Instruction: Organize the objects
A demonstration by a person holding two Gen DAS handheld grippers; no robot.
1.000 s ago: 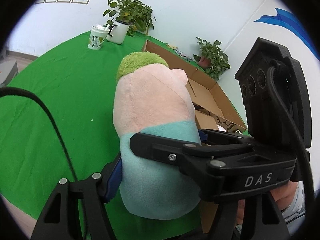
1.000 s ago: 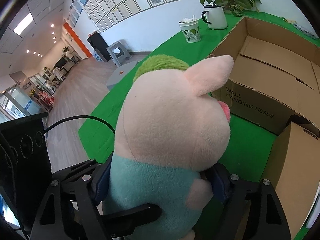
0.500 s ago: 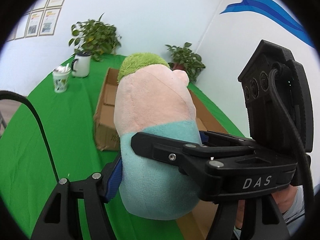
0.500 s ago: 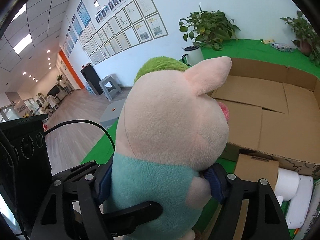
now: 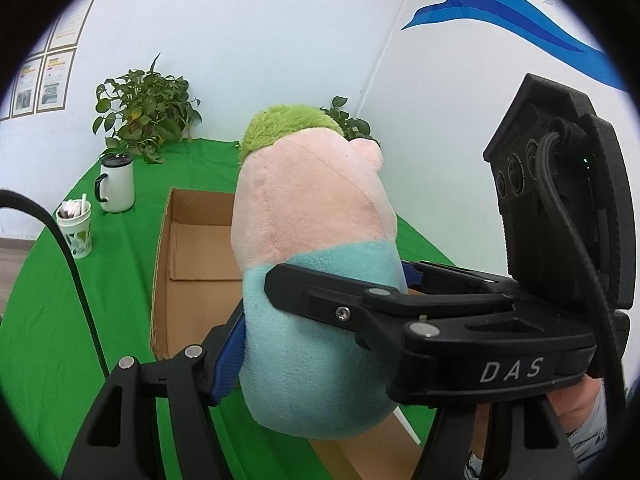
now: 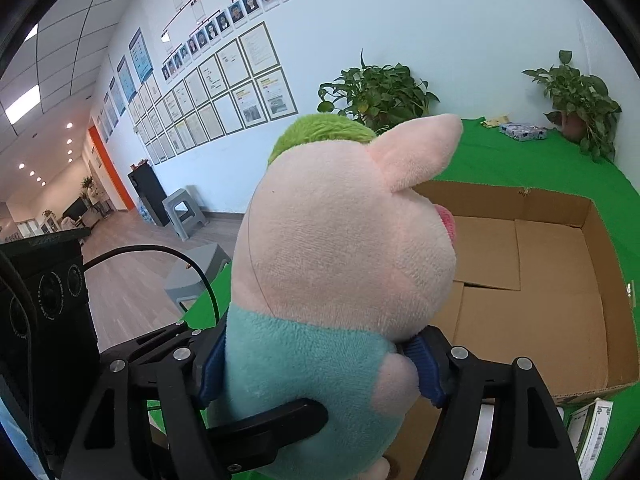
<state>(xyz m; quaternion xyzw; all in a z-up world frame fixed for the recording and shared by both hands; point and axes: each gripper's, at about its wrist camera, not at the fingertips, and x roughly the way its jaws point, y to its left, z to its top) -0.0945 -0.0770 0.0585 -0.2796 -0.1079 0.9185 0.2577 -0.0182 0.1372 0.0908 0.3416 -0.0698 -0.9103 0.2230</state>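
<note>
A plush pig [image 5: 316,264] with a pink head, green hair and a teal shirt is held upright between both grippers, above the green table. My left gripper [image 5: 320,320] is shut on its teal body, one blue pad [image 5: 228,352] pressing its side. My right gripper [image 6: 320,372] grips the same teal body from the other side, and its jaws are closing, squeezing the plush [image 6: 344,256]. In the left wrist view the right gripper's black frame crosses the toy's front. An open cardboard box [image 6: 540,280] lies behind and below the pig, its floor bare where visible [image 5: 192,240].
A white mug [image 5: 118,188], a paper cup [image 5: 76,228] and a potted plant [image 5: 144,116] stand at the table's far left. Another plant [image 6: 580,96] and a small packet [image 6: 520,131] sit at the far right. A barcoded carton [image 6: 596,432] lies beside the box.
Both grippers have risen with the pig and swung toward the box. The box's inside now shows behind the pig, where its outer wall showed before.
</note>
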